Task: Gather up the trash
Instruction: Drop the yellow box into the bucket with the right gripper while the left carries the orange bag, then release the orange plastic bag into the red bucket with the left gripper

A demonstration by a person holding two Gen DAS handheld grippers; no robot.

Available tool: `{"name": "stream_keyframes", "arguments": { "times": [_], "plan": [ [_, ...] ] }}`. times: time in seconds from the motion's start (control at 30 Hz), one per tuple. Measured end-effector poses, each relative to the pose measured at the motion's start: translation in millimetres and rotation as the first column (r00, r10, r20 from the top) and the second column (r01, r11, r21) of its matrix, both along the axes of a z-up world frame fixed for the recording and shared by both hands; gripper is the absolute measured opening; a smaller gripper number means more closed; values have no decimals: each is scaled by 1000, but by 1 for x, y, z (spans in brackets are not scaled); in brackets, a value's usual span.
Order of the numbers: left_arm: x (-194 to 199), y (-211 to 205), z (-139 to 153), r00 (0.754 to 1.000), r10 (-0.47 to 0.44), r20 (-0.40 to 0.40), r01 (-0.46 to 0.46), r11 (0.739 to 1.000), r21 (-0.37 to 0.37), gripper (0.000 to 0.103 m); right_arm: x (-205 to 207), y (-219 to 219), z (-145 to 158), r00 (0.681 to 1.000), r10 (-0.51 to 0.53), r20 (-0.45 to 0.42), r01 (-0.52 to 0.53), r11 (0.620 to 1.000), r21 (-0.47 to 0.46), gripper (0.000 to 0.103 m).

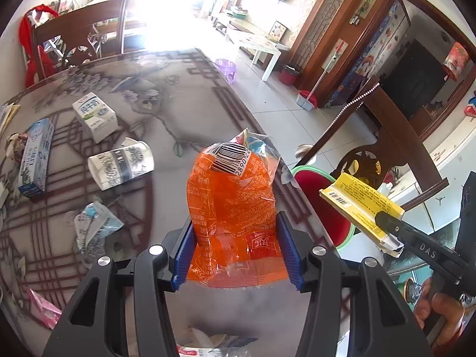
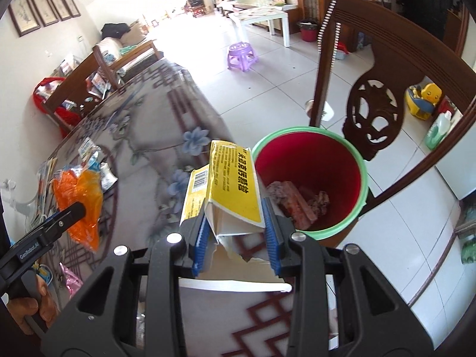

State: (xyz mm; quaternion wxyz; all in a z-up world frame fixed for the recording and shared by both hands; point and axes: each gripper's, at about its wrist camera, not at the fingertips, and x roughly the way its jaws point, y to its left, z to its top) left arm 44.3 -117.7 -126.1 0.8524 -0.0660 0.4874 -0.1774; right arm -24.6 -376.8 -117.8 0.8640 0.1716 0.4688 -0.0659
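Observation:
My left gripper (image 1: 236, 245) is shut on an orange plastic snack bag (image 1: 230, 208) with a barcode label, held above the patterned table (image 1: 184, 113); the bag also shows in the right wrist view (image 2: 78, 196). My right gripper (image 2: 235, 232) is shut on a torn yellow cardboard box (image 2: 230, 190), held just left of a red bin with a green rim (image 2: 312, 178) beside the table. The box (image 1: 361, 205) and bin (image 1: 322, 205) show at right in the left wrist view. The bin holds some scraps.
On the table lie milk cartons (image 1: 95, 116) (image 1: 35, 156), a tipped paper cup (image 1: 120, 165), a crushed carton (image 1: 95, 230) and a pink wrapper (image 1: 43, 309). A wooden chair (image 2: 374, 113) stands behind the bin. A purple stool (image 2: 241, 56) is on the tiled floor.

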Motion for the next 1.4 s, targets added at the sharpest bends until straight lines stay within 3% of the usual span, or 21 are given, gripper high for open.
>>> {"name": "stream_keyframes", "arguments": {
  "times": [0.57,0.67,0.73,0.87,1.23,1.4],
  "plan": [
    [12,-58,-12,996,-79,-38,81,996,38,49,14,-70,-24,993,-109,-44,108,994,-5,34],
    [14,-62,-15,995,-88,-45,90,995,43,49,18,-75,-26,992,-123,-43,123,992,-9,41],
    [16,-67,-16,994,-100,-46,102,994,47,49,18,-78,-27,989,-144,-36,144,990,-7,57],
    [20,-83,-19,989,-145,-36,147,988,46,49,11,-85,-21,988,-152,-14,152,988,-16,58],
    [38,-173,-40,944,-326,-45,327,945,21,49,-27,-105,-24,971,-230,-65,225,972,-76,62],
    [42,-211,-41,920,-392,-29,393,919,44,49,-38,-115,-35,959,-267,-95,262,963,-63,62]
  ]
}}
